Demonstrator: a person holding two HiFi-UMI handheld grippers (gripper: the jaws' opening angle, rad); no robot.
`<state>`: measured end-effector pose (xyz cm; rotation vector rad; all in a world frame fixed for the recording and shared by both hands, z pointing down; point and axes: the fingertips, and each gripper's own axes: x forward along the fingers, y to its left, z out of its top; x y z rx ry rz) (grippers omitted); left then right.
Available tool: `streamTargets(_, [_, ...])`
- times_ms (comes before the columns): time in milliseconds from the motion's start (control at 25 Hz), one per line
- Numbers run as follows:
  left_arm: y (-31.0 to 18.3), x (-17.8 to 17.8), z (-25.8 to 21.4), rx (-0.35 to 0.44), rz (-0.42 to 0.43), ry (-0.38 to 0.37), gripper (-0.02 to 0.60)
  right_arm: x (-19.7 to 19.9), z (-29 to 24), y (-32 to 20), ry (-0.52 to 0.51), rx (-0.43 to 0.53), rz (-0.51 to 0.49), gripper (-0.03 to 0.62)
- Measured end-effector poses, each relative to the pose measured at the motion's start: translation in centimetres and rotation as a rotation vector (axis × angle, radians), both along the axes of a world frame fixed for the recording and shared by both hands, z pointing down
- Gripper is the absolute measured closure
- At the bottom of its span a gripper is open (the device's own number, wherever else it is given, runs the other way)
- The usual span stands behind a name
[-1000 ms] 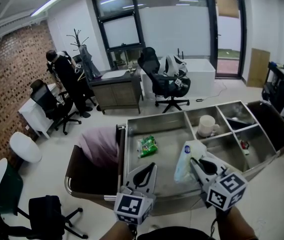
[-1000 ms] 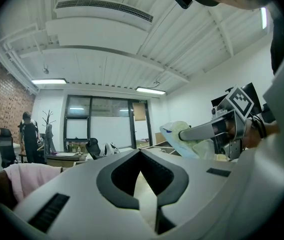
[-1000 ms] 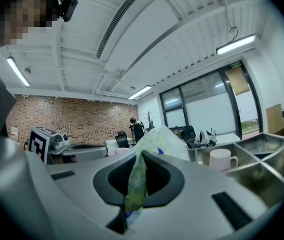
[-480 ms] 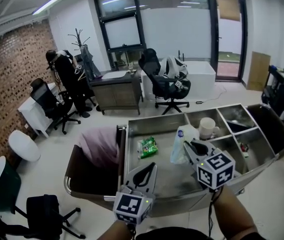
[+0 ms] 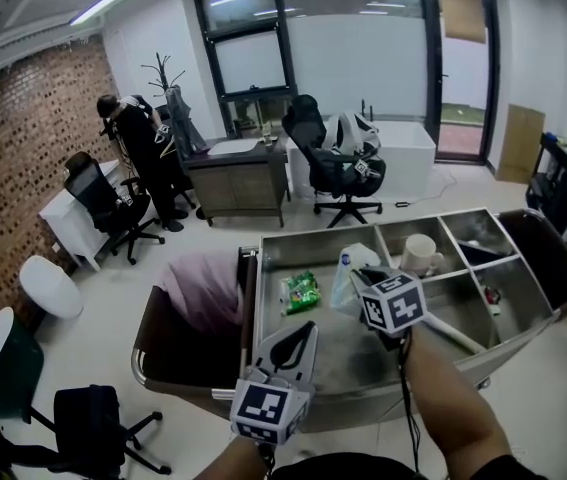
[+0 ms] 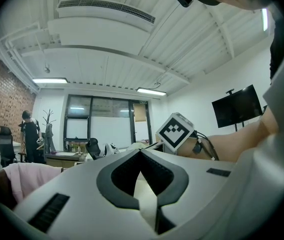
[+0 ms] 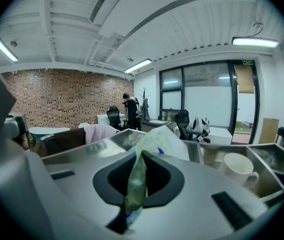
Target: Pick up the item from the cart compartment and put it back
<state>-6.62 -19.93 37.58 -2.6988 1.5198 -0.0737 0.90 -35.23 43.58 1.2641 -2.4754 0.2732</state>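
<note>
The right tool (image 5: 363, 276) is clenching on a thin edge of a pale plastic bag (image 5: 344, 286). In the right gripper view the jaws are pressing together on a flattened strip of the bag (image 7: 164, 144), whose film is showing a faint green and yellow print. The bag is hanging over the far right part of the large compartment of the steel cart (image 5: 303, 236), next to the divider. Whether its bottom is touching the compartment floor cannot be told.

The left tool (image 5: 308, 326) is hovering low over the near edge of the cart. Its jaws are meeting at the tips, with nothing between them, as the left gripper view is showing (image 6: 140, 151).

A green snack packet (image 5: 300, 291) is lying on the floor of the large compartment, left of the bag and apart from it. A white mug (image 5: 420, 253) is standing in the neighbouring compartment. A pink cloth (image 5: 203, 288) is lying in the dark bin on the cart's left end.
</note>
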Motion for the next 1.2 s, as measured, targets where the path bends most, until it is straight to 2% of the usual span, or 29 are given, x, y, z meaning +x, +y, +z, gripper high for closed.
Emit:
streamTargets(160, [-0.2, 0.0, 0.1, -0.008, 0.000, 0.005, 0.581, -0.6, 2.1, -1.4, -0.002, -0.058, 0.008, 0.574])
streamTargets(480, [-0.6, -0.5, 0.1, -0.005, 0.000, 0.000, 0.581, -1.2, 4.4, -2.4, 0.042, -0.114, 0.012, 0.567])
streamTargets(600, [-1.0, -0.6, 0.4, -0.003, -0.002, -0.002, 0.581, -1.1, 4.8, -2.9, 0.048, -0.115, 0.017, 0.439])
streamTargets(640, [-1.0, -0.6, 0.4, -0.004, -0.003, -0.001, 0.581, -1.0, 4.8, -2.9, 0.045, -0.114, 0.021, 0.427])
streamTargets(880, [-1.4, -0.5, 0.3, -0.016, 0.002, 0.005, 0.581, -0.2, 3.2, -2.9, 0.003, -0.077, 0.052, 0.427])
streamTargets(1120, [-1.7, -0.3, 0.6, -0.020, 0.007, 0.004, 0.581, -0.6, 1.8, -2.1, 0.007, -0.033, 0.027, 0.431])
streamTargets(1200, [-1.6, 0.0, 0.5, -0.024, 0.011, 0.005, 0.581, -0.4, 1.6, -2.0, -0.002, -0.022, 0.036, 0.460])
